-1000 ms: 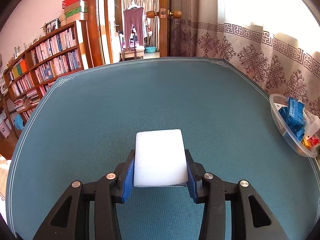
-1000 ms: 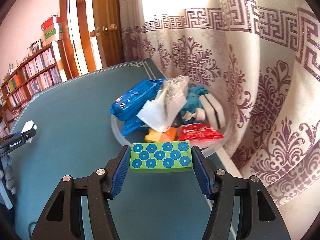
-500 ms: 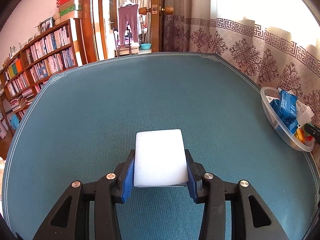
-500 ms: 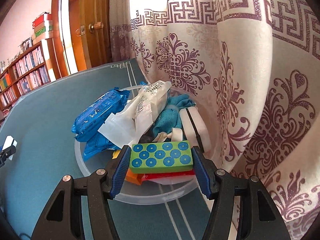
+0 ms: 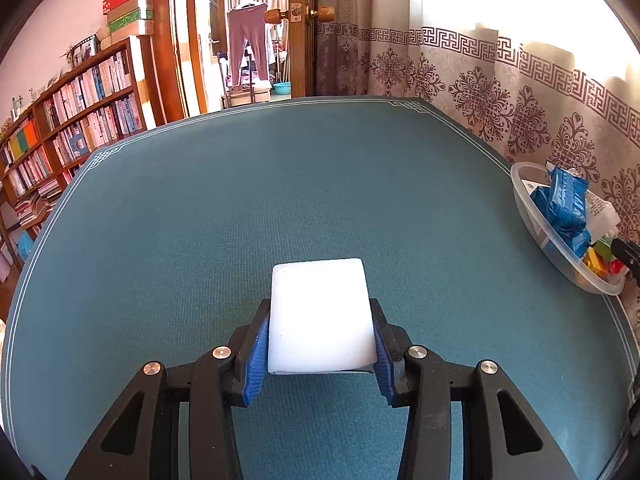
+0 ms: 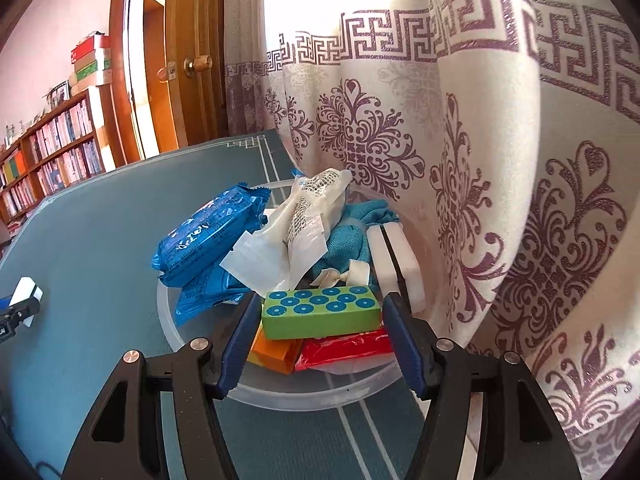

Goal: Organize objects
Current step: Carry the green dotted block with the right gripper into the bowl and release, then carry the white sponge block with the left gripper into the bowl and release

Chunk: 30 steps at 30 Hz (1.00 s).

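Bookshelves (image 5: 68, 128) line the far left wall. Left gripper (image 5: 320, 344) hangs over the teal table (image 5: 280, 200), its blue pads clamped on a white foam block (image 5: 319, 316). Further right, near the curtain (image 6: 480, 160), the right gripper (image 6: 320, 336) sits above a clear bowl (image 6: 304, 398); its jaws are opening, with a small gap at each end of the green block with blue dots (image 6: 320, 312), which lies on the orange and red packets among blue wrappers.
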Available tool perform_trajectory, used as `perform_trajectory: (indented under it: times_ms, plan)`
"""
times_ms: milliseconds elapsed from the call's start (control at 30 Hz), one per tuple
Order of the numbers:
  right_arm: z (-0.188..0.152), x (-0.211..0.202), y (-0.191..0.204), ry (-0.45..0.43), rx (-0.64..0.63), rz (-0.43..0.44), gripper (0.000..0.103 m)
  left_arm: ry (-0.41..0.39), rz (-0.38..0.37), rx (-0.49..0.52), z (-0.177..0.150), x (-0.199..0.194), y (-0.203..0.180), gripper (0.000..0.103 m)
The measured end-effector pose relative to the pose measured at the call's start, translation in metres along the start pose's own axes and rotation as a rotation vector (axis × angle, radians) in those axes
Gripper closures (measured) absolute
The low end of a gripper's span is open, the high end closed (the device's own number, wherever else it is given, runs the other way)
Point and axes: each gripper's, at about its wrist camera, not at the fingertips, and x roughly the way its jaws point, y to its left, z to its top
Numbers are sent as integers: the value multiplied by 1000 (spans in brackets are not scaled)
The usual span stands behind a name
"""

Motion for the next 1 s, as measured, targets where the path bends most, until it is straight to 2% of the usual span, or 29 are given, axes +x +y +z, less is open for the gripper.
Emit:
perform_trajectory:
  times_ms: [67, 233, 533, 767, 1000]
  plan:
    - [-5, -11, -2, -28, 5, -15, 31, 2, -17, 12, 1, -1, -8, 56]
    - [-21, -32, -14, -67, 69, -48, 30, -2, -76, 41, 6, -6, -35, 56]
    - [-41, -57, -16, -134, 91, -69, 30, -13, -236, 154, 21, -17, -104, 56]
    - [-44, -59, -29, -131, 152, -74, 30, -24, -352, 224, 35, -20, -157, 56]
    - [-47, -52, -46, -101, 242, -61, 30, -9, -418, 271, 43, -7, -198, 56]
